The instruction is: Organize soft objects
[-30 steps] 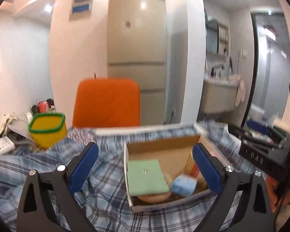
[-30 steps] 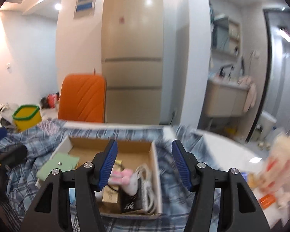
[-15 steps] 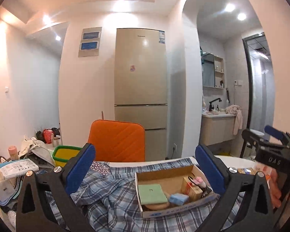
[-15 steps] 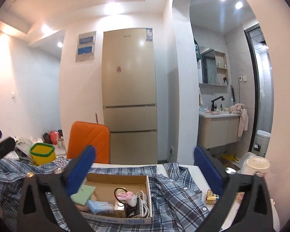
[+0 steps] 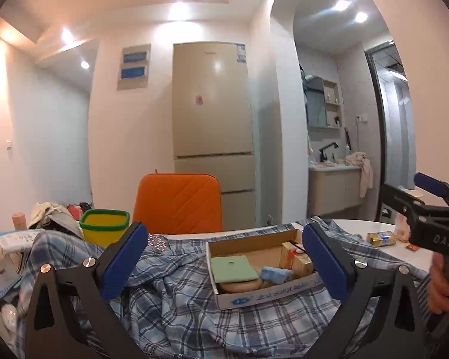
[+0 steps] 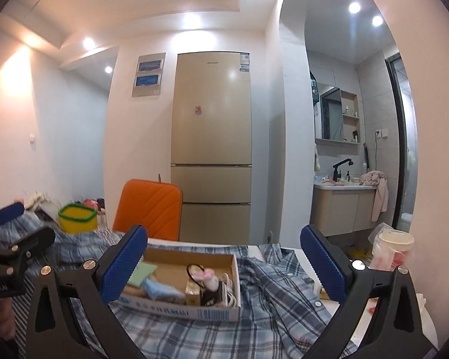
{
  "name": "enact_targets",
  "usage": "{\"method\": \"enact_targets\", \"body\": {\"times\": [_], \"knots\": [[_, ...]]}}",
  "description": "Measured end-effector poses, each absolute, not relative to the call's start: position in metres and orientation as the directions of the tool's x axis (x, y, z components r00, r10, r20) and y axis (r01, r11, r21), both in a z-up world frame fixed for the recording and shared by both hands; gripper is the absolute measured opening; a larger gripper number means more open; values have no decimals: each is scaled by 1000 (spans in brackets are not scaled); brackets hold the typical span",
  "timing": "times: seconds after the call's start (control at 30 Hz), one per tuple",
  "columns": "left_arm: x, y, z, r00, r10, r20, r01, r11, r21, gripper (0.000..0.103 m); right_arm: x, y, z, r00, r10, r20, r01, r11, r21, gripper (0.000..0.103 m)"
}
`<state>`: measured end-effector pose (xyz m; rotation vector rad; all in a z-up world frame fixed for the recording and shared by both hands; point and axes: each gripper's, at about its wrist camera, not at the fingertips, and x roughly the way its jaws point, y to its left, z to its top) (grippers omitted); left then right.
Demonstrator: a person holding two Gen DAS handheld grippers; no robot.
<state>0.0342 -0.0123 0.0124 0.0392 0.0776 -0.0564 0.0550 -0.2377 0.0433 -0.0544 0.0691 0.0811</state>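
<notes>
Crumpled plaid shirt (image 5: 176, 296) under rectangular cardboard box (image 5: 254, 294) — both grippers' jaws wide, empty.

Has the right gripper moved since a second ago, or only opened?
Yes. The right gripper has pulled back from the cardboard box: the box looked large between its fingers earlier, and now sits smaller and farther off, with the fridge fully in view.

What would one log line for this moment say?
left gripper: open, empty | right gripper: open, empty | cardboard box: on plaid shirt, holds green pad | stage: nothing gripped
</notes>
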Motion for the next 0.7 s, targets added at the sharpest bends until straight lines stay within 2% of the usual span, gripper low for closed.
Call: {"method": "enact_targets", "body": {"times": [0.2,0.47,0.7], "knots": [[39,-15,4,992,-66,-110,71,997,40,103,60,-221,24,986,102,-129,-116,988,-104,103],[45,-12,0,986,-81,-144,85,996,20,103,59,-221,23,987,97,-126,-110,989,-98,103],[40,-12,0,990,-76,-122,80,997,25,103,60,-225,26,989,88,-121,-99,990,-95,103]]}}
